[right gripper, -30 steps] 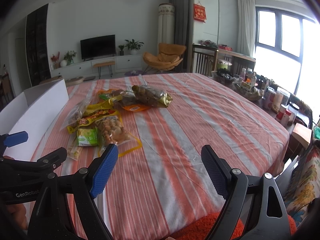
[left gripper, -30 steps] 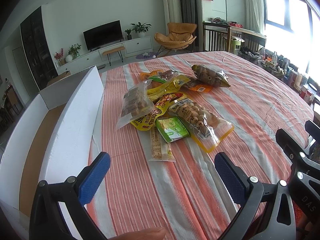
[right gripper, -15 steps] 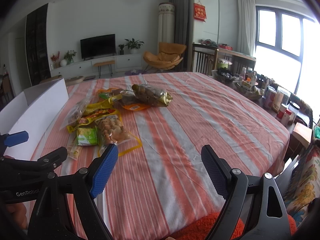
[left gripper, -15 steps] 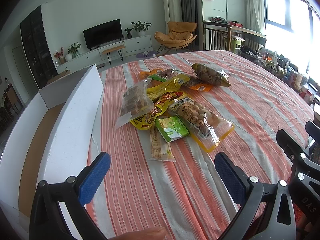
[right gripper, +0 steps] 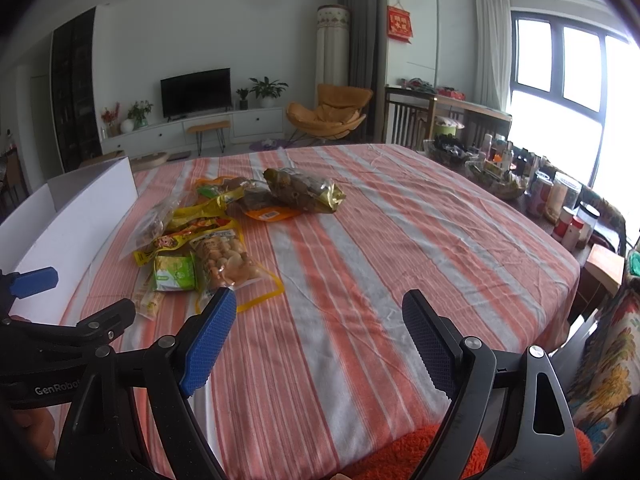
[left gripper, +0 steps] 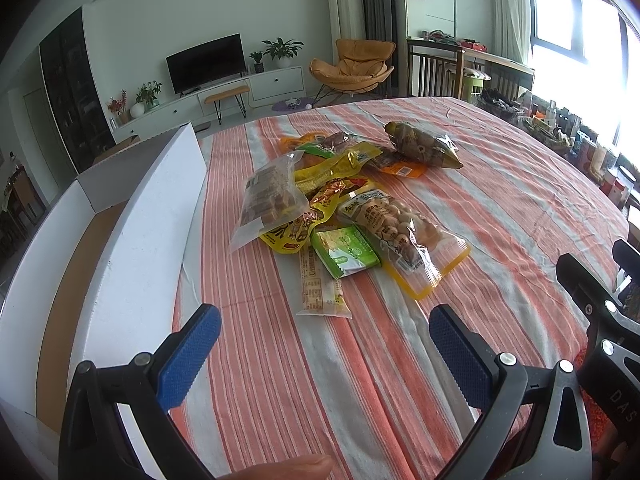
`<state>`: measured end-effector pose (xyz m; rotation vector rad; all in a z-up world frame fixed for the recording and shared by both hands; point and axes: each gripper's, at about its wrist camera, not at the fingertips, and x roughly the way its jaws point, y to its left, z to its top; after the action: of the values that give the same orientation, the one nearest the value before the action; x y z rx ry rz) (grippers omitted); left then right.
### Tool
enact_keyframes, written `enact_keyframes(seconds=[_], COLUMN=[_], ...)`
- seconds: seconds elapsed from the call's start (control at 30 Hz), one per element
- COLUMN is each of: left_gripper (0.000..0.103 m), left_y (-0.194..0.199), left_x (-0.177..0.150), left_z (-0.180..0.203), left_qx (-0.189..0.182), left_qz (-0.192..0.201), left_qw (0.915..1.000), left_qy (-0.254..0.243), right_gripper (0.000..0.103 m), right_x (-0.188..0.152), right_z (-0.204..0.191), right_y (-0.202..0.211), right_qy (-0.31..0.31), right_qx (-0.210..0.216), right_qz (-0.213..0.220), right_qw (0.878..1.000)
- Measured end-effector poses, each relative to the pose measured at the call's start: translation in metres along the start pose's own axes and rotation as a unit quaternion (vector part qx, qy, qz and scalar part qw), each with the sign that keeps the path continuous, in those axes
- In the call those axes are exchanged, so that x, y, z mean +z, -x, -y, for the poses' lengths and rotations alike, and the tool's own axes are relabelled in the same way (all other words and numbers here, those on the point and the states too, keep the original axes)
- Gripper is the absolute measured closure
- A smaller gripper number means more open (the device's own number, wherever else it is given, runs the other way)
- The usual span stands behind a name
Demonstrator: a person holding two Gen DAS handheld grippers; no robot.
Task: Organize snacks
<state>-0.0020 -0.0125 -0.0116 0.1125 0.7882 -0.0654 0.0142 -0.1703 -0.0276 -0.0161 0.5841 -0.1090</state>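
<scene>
Orange-and-grey striped cloth covers the table (left gripper: 500,208), and on it, beside the open white cardboard box (left gripper: 144,236), lies a loose overlapping heap of snack packets (left gripper: 332,200): a clear bag of brown cubes (left gripper: 268,200), a yellow printed pouch (left gripper: 304,224), a green sachet (left gripper: 346,250), a clear yellow-edged bag of pale round nuts (left gripper: 400,232), a slim wafer stick (left gripper: 320,288), and, at the far end, a gold-trimmed bag of dark pieces (left gripper: 424,146). Nearer the camera than the heap, the left gripper (left gripper: 324,356) hangs with its blue-padded jaws spread wide and nothing between them. The right gripper (right gripper: 316,340) is likewise wide open and holds nothing, to the right of the packets.
</scene>
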Motion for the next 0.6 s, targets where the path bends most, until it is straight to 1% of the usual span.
enact_keyframes(seconds=[0.6], left_gripper=[0.000], left_y=[-0.0022], left_x=[-0.0010], left_z=[-0.0006], left_qx=[-0.002], left_qz=[-0.007], left_qw=[1.0000], left_qy=[0.002], right_gripper=[0.016], right_x=[-0.0004], right_z=[-0.0001], right_y=[-0.0004], right_qy=[0.000], right_qx=[0.000], right_qz=[-0.001], right_qw=[1.000])
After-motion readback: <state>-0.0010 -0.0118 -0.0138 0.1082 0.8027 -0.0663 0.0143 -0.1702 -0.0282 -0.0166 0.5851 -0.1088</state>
